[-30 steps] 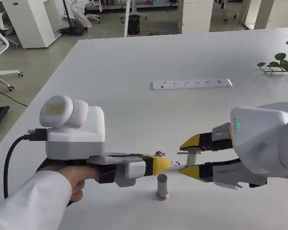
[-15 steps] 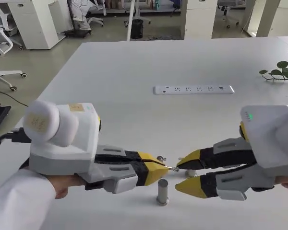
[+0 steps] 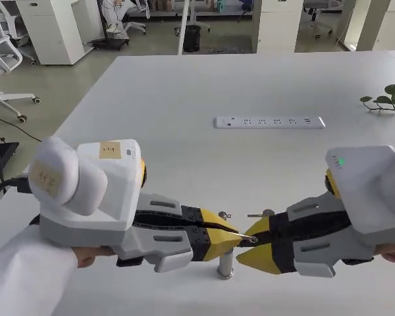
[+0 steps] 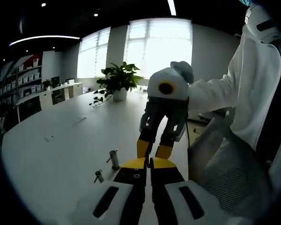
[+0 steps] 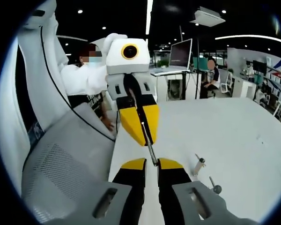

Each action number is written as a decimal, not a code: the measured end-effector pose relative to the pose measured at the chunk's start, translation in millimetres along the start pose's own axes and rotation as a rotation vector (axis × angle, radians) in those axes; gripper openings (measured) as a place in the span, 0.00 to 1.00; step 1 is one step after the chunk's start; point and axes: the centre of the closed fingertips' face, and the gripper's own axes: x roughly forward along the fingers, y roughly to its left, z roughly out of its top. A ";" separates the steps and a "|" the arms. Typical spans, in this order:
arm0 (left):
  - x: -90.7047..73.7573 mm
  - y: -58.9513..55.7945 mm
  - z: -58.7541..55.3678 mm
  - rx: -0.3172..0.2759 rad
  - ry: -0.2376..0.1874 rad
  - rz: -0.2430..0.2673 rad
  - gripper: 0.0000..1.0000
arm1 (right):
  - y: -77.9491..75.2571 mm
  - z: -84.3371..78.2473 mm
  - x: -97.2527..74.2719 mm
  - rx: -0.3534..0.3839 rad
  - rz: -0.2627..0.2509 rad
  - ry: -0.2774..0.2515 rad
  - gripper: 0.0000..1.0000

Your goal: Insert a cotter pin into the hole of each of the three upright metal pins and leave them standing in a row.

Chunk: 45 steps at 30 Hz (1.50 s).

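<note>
Cotter pin [image 5: 151,152], clamped in left hand-held gripper [image 5: 143,139]

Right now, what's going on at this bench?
A person works two tools over the white table. The left hand-held gripper is shut on a thin cotter pin, whose free end reaches between the jaws of the right hand-held gripper. Beneath them stands a metal pin. The left far pin and right far pin seem already fitted.
</note>
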 end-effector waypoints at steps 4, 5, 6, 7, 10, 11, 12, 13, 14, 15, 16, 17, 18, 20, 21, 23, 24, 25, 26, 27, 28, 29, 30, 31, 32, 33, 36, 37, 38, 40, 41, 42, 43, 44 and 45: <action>0.4 -4.9 -2.9 0.029 0.017 -0.022 0.00 | 2.7 -1.3 -0.6 0.004 0.015 0.002 0.00; 0.6 -5.1 -4.3 0.043 0.023 -0.022 0.00 | 4.0 -2.1 -0.7 0.001 0.020 0.007 0.00; 0.8 -6.6 -7.1 0.052 0.037 -0.030 0.00 | 4.6 -2.3 -0.6 0.000 0.022 0.009 0.00; 1.0 -7.1 -8.8 0.053 0.047 -0.034 0.00 | 7.0 -3.5 -0.5 -0.010 0.032 0.018 0.00; 2.3 -9.5 -10.4 0.073 0.058 -0.048 0.00 | 9.3 -5.6 -0.2 -0.017 0.038 0.029 0.00; 2.9 -10.1 -11.4 0.088 0.066 -0.052 0.00 | 9.9 -6.6 -0.5 -0.022 0.040 0.034 0.00; 3.6 -11.1 -12.6 0.099 0.075 -0.056 0.00 | 10.3 -7.4 -0.6 -0.026 0.042 0.040 0.00; 4.8 -11.9 -14.0 0.102 0.082 -0.061 0.00 | 11.1 -8.9 -1.0 -0.031 0.045 0.049 0.00; 5.8 -13.0 -15.9 0.109 0.091 -0.066 0.00 | 11.9 -10.1 -1.3 -0.038 0.050 0.057 0.00; 6.9 -13.7 -17.3 0.109 0.096 -0.069 0.00 | 12.8 -11.4 -1.8 -0.045 0.052 0.065 0.00; 7.9 -14.7 -18.9 0.111 0.102 -0.074 0.00 | 13.8 -12.6 -2.2 -0.054 0.056 0.073 0.00; 9.2 -16.6 -21.2 0.113 0.115 -0.081 0.00 | 15.6 -14.3 -2.9 -0.059 0.062 0.081 0.00; 10.1 -18.1 -22.8 0.117 0.123 -0.086 0.00 | 17.1 -15.6 -3.2 -0.066 0.066 0.087 0.00; 12.7 -20.7 -25.1 0.124 0.132 -0.092 0.00 | 19.2 -19.6 -4.5 -0.082 0.074 0.108 0.00; 14.2 -22.6 -26.8 0.126 0.142 -0.099 0.00 | 20.5 -20.9 -5.1 -0.086 0.080 0.114 0.00; 16.8 -24.7 -28.3 0.137 0.150 -0.102 0.00 | 21.3 -22.9 -6.1 -0.089 0.084 0.124 0.00; 17.8 -25.6 -28.6 0.139 0.151 -0.103 0.00 | 21.6 -24.6 -6.8 -0.086 0.086 0.132 0.00; 19.1 -26.6 -29.4 0.141 0.152 -0.107 0.00 | 22.7 -26.4 -7.8 -0.081 0.092 0.139 0.00; 20.2 -27.4 -30.3 0.143 0.155 -0.108 0.00 | 23.0 -27.1 -8.0 -0.082 0.095 0.142 0.00; 21.9 -28.0 -31.9 0.142 0.161 -0.110 0.00 | 23.5 -27.9 -8.7 -0.080 0.098 0.144 0.00; 22.8 -29.1 -33.8 0.137 0.169 -0.114 0.00 | 24.8 -28.3 -8.9 -0.076 0.106 0.145 0.00; 23.9 -29.7 -34.6 0.139 0.170 -0.115 0.00 | 25.2 -28.5 -9.2 -0.076 0.108 0.143 0.00; 25.1 -29.9 -35.6 0.144 0.172 -0.114 0.01 | 24.7 -28.9 -9.5 -0.070 0.108 0.143 0.00; 25.8 -30.0 -36.1 0.139 0.173 -0.114 0.01 | 24.6 -29.4 -10.1 -0.061 0.110 0.143 0.00; 26.5 -29.6 -36.3 0.128 0.172 -0.109 0.01 | 23.9 -29.3 -10.6 -0.058 0.111 0.142 0.00; 27.1 -29.2 -36.0 0.119 0.169 -0.103 0.01 | 23.0 -29.5 -11.4 -0.056 0.109 0.143 0.00; 28.6 -28.9 -33.9 0.122 0.146 -0.095 0.01 | 21.1 -29.2 -14.2 -0.053 0.103 0.137 0.00; 29.0 -28.9 -32.9 0.119 0.137 -0.092 0.01 | 21.2 -29.3 -15.2 -0.053 0.102 0.134 0.00; 29.1 -28.7 -32.4 0.116 0.130 -0.091 0.01 | 21.0 -29.4 -15.5 -0.052 0.101 0.133 0.00; 29.6 -27.6 -31.9 0.114 0.120 -0.086 0.01 | 20.3 -29.8 -15.9 -0.050 0.097 0.129 0.00; 29.8 -26.5 -31.7 0.116 0.117 -0.080 0.01 | 19.5 -30.4 -15.9 -0.049 0.091 0.127 0.00; 30.0 -25.8 -31.9 0.115 0.115 -0.077 0.02 | 19.3 -30.5 -15.8 -0.049 0.091 0.127 0.00; 29.9 -24.4 -32.2 0.111 0.111 -0.070 0.02 | 18.5 -30.9 -15.6 -0.048 0.086 0.124 0.00; 29.6 -21.2 -32.2 0.107 0.102 -0.055 0.05 | 17.4 -31.1 -15.4 -0.047 0.082 0.121 0.00; 29.1 -18.8 -32.3 0.104 0.093 -0.043 0.10 | 15.2 -31.4 -15.2 -0.042 0.071 0.114 0.00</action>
